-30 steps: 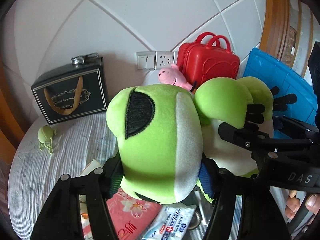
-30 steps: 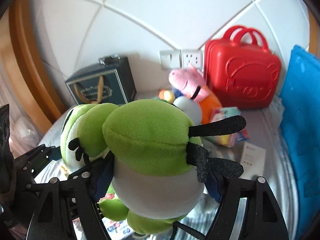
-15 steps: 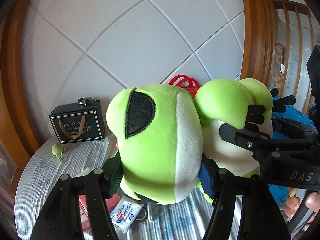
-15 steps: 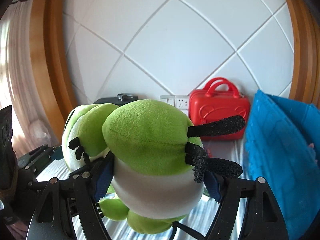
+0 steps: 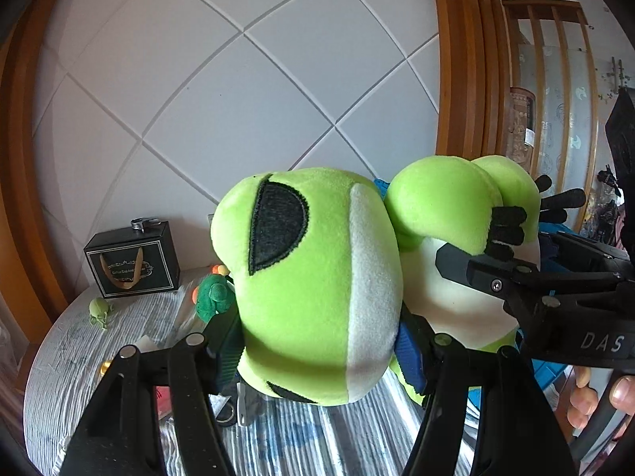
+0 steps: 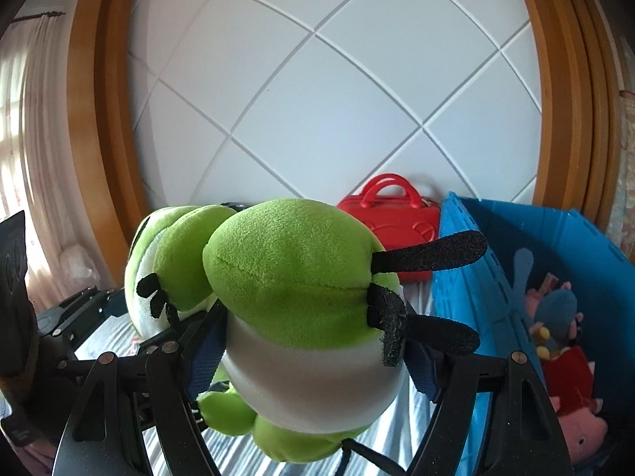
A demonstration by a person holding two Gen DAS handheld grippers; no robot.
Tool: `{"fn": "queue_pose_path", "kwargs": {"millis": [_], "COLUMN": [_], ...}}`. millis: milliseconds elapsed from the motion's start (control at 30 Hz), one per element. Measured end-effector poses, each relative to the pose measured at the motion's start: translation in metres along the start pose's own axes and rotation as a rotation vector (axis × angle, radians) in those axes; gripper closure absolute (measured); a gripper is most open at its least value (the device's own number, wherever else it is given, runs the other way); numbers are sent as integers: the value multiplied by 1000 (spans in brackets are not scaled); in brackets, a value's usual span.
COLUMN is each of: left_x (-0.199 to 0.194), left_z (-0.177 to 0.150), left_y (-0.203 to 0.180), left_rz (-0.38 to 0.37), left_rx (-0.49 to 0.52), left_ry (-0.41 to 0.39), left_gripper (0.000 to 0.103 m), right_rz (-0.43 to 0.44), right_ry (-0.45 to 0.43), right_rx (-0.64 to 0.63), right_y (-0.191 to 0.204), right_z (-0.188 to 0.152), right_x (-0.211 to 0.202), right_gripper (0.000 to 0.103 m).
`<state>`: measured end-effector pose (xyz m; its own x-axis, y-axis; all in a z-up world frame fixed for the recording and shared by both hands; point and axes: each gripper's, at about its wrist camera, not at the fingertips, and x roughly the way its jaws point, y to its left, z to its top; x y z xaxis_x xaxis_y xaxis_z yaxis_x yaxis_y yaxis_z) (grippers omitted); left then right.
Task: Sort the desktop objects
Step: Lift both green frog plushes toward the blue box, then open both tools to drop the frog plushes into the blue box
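A big green and white plush frog (image 5: 313, 289) hangs in the air above the table, held from two sides. My left gripper (image 5: 317, 341) is shut on one bulging eye of it. My right gripper (image 6: 313, 353) is shut on the other eye (image 6: 293, 269), the one with black lashes. In the left wrist view the right gripper (image 5: 528, 277) reaches in from the right. In the right wrist view the left gripper's black frame shows at far left. A blue crate (image 6: 496, 277) with several plush toys (image 6: 571, 373) inside stands at the right.
A red toy case (image 6: 397, 222) leans on the tiled wall. On the striped cloth (image 5: 79, 357) stand a black gift box (image 5: 133, 261), a small green figure (image 5: 99, 311), a dark green toy (image 5: 212, 297) and loose packets. A person's fingers (image 5: 595, 396) show at lower right.
Both grippers have risen and pulled back with the frog, so the table items look smaller and lower. The blue crate's inside with its plush toys has come into the right wrist view.
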<state>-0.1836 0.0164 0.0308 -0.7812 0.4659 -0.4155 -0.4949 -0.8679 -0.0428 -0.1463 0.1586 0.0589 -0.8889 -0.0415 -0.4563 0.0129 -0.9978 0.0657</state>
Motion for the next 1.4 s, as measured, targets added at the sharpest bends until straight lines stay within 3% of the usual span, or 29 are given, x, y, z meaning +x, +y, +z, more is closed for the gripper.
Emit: {"fn": "queue_pose_path", "kwargs": {"millis": [333,600,867,1033,1200,1400], "left_x": [-32,-29,-12,14,56,108], "left_z": [-4,19,47,60,62,52], "left_y": [-31,-95,-207,-291,-365,-425], "left_rz": [-78,-121,-140,-156,-151,-110], "left_rx": [28,74,101,100,102,133], "left_ry": [-23,-74,-144,-144,-62,75], "left_gripper": [39,39,38,38,37,37], "right_rz": [-76,-133,-172,-199,-184,-134], "right_ry": [-20,-85,-161,-162,-90,-1], "right_rx": [20,26,-1,-25,-1,79], "right_y": [-2,-51,-155,-236,-324,-407], "right_z": [-13,-8,1,1,-8,-32], "right_x": [-55,-94,-139,-163,-161,-137], "right_gripper": [25,25,25,25,25,25]}}
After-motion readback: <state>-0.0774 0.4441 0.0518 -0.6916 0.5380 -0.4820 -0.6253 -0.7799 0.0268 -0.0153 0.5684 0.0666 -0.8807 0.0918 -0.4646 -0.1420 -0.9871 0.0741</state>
